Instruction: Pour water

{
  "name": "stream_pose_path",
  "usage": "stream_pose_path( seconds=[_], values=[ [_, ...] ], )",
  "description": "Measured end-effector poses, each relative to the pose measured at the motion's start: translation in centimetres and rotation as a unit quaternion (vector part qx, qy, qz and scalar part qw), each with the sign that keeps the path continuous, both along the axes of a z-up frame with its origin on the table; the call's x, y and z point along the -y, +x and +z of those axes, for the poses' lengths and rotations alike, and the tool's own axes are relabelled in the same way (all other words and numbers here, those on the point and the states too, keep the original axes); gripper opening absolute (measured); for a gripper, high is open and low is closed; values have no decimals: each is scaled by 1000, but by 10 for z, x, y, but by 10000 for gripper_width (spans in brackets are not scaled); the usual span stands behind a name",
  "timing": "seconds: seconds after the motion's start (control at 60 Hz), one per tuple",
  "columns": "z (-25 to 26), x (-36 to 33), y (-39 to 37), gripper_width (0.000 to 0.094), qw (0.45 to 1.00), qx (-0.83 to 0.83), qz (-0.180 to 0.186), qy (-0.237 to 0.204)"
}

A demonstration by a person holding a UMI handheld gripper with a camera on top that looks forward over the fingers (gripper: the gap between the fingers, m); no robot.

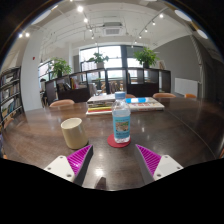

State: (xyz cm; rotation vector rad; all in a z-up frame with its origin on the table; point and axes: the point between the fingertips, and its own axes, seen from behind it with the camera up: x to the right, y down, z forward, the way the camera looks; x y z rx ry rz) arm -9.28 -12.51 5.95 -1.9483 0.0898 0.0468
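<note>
Bottle upright near the middle of the table, on a small red coaster, maybe holding water. Cup just beside it. Gripper fingers apart, nothing between them, bottle just ahead.

Beyond the glossy wooden table lie stacked books, with chairs, bookshelves and potted plants behind.
</note>
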Motion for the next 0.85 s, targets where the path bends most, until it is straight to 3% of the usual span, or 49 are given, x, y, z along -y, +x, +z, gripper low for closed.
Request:
stream_pose_path(
  seconds=[0.133, 0.583, 0.85],
  values=[
    [26, 35, -18, 867, 1000, -14, 19, 7],
    [96, 96, -15, 861, 998, 36, 16, 48],
    [106, 110, -21, 861, 997, 34, 16, 64]
  ],
)
